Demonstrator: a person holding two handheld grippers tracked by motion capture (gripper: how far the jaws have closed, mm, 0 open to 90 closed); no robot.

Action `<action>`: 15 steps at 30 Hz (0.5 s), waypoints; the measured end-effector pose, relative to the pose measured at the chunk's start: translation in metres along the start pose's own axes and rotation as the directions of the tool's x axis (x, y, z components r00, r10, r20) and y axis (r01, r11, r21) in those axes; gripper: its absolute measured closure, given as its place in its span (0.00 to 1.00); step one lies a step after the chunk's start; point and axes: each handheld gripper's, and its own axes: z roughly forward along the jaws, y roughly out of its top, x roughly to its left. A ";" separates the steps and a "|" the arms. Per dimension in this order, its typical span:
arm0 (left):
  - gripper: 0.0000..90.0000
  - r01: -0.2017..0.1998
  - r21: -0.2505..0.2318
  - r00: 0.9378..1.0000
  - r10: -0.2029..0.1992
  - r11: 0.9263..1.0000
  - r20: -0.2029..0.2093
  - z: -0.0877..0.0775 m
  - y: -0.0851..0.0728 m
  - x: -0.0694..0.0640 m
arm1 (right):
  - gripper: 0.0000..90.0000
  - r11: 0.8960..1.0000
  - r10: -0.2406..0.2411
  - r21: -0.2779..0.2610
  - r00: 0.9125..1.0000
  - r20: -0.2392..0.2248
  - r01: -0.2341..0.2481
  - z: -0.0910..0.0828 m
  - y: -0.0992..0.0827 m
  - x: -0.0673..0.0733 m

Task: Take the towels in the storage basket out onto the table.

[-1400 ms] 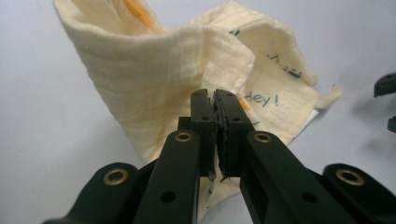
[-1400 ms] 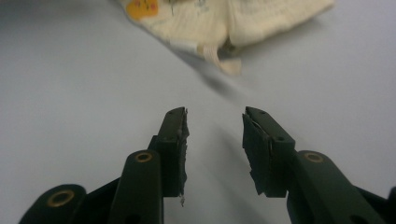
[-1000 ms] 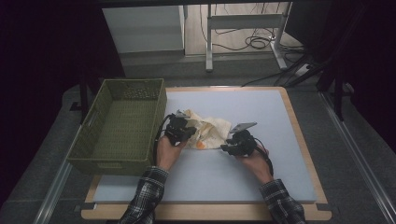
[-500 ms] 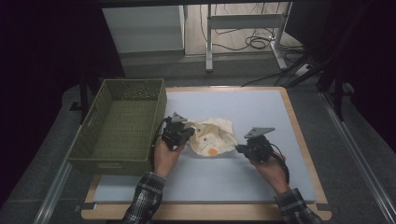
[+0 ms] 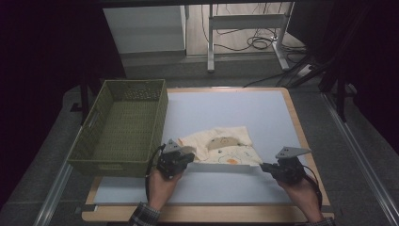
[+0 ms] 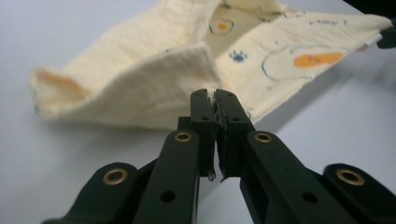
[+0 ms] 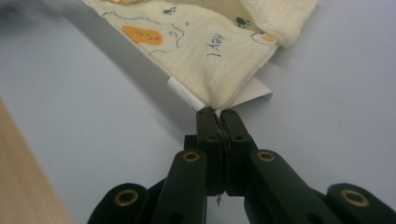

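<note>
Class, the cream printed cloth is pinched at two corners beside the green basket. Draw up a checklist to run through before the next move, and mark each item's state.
1. Left tool shut on the cloth: ok.
2. Right tool shut on the cloth corner by the white label: ok.
3. Near edge stretched straight between the tools: ok.
4. Far part of the cloth flat: not ok, folded over.
5. Green basket free of contents: ok.

cloth [image 5: 221, 148]: stretched flat; left claw [image 5: 188, 157], right claw [image 5: 264, 165]: drawn apart, nearer person
</note>
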 end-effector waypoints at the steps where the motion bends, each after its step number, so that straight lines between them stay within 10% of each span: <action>1: 0.96 0.007 0.002 1.000 -0.007 1.000 0.013 -0.002 -0.007 -0.003 | 0.98 1.000 -0.002 0.002 1.000 -0.003 0.002 -0.002 -0.004 0.002; 8: 0.74 0.033 -0.007 0.999 -0.033 0.999 0.000 -0.025 -0.036 -0.007 | 0.89 1.000 0.003 0.025 1.000 -0.011 -0.003 -0.009 -0.028 0.009; 15: 0.65 -0.023 -0.011 1.000 0.023 1.000 -0.017 -0.028 -0.014 -0.003 | 0.85 1.000 0.023 0.002 1.000 0.007 -0.023 -0.011 -0.019 -0.004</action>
